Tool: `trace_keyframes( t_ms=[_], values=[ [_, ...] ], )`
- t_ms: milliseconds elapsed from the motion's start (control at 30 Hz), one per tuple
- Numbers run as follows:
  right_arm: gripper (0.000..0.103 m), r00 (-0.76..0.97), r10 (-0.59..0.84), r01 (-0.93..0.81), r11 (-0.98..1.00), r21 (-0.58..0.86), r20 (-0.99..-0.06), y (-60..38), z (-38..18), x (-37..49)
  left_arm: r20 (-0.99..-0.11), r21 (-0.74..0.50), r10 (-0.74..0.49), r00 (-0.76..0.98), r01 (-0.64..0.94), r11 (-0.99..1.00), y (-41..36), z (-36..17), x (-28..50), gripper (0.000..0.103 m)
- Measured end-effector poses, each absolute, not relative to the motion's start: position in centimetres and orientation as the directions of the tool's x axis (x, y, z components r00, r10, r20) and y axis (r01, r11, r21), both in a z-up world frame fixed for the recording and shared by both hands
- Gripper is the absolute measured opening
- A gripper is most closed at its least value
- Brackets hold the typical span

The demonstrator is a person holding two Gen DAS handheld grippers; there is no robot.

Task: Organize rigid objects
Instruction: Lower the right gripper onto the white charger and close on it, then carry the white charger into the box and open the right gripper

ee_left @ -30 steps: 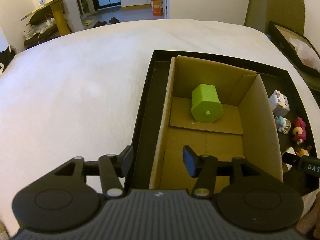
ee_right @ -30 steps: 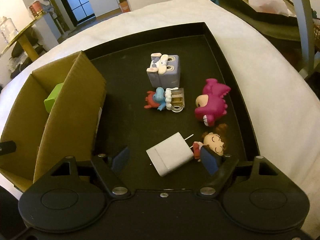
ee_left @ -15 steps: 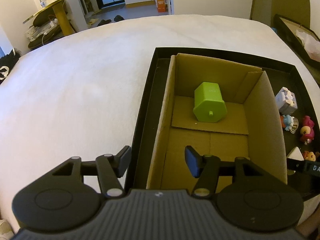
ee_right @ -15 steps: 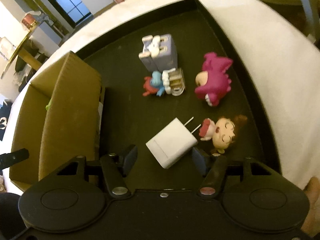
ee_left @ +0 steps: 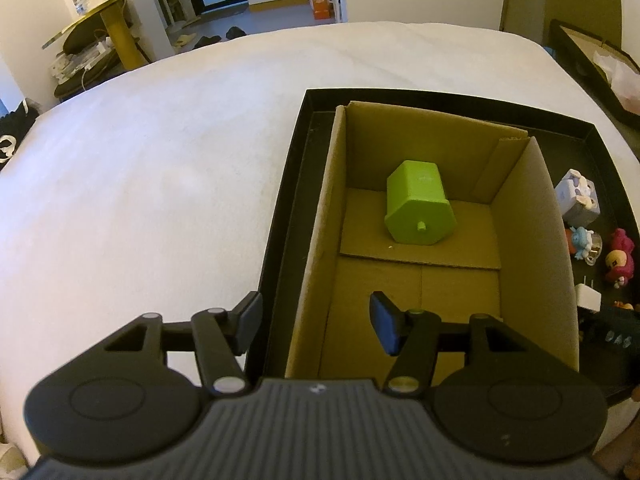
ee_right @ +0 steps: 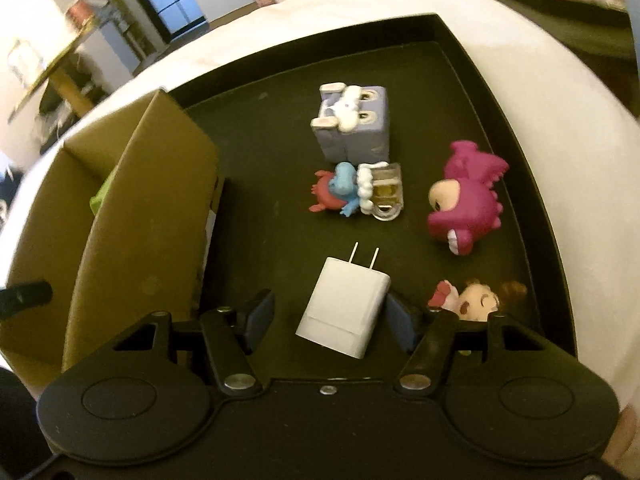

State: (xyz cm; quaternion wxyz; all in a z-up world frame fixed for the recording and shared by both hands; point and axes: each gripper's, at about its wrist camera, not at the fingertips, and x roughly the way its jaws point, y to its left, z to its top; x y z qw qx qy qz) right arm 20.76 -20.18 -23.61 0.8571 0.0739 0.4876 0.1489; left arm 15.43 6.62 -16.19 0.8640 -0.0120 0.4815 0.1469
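The left gripper [ee_left: 316,322] hangs spread over the cardboard box [ee_left: 320,240], where a green block [ee_left: 418,210] lies; over on the black tray [ee_right: 516,152], the right gripper [ee_right: 330,314] brackets the white charger [ee_right: 344,306], jaws apart

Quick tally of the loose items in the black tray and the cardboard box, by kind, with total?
Toy figures: 4 (purple block figure, blue-and-red figure with mug, magenta monster, brown-haired doll)
White charger plug: 1
Green hexagonal block, in the cardboard box: 1
Total: 6
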Motion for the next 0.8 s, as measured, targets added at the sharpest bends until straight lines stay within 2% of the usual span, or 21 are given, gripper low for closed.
trace_keyframes(
  t_ms=[67, 100, 200, 400, 800],
  values=[
    [0.051, 0.503, 0.286, -0.222, 0.955, 0.197, -0.816, -19.4, -23.6, 20.4, -0.835, 0.113, 0.238, 0.495, -0.27, 0.956, 6.8, -16.1, 15.4, 0.058],
    [0.042, 0.516, 0.262, -0.242, 0.958, 0.154, -0.816, -19.1, -23.5, 20.1, -0.834, 0.11, 0.237, 0.498, -0.271, 0.956, 6.8, -16.0, 15.3, 0.058],
    [0.038, 0.519, 0.263, -0.259, 0.955, 0.144, -0.813, -19.2, -23.3, 20.0, -0.828, 0.111, 0.241, 0.507, -0.274, 0.955, 6.8, -15.8, 15.0, 0.058],
    [0.037, 0.52, 0.277, -0.264, 0.952, 0.157, -0.808, -19.3, -22.7, 19.9, -0.83, 0.096, 0.237, 0.504, -0.291, 0.952, 7.2, -15.7, 14.6, 0.058],
    [0.037, 0.598, 0.318, -0.326, 0.935, 0.14, -0.736, -18.1, -18.8, 19.1, -0.844, 0.074, 0.219, 0.49, -0.298, 0.952, 7.8, -16.0, 14.6, 0.057]
  ],
)
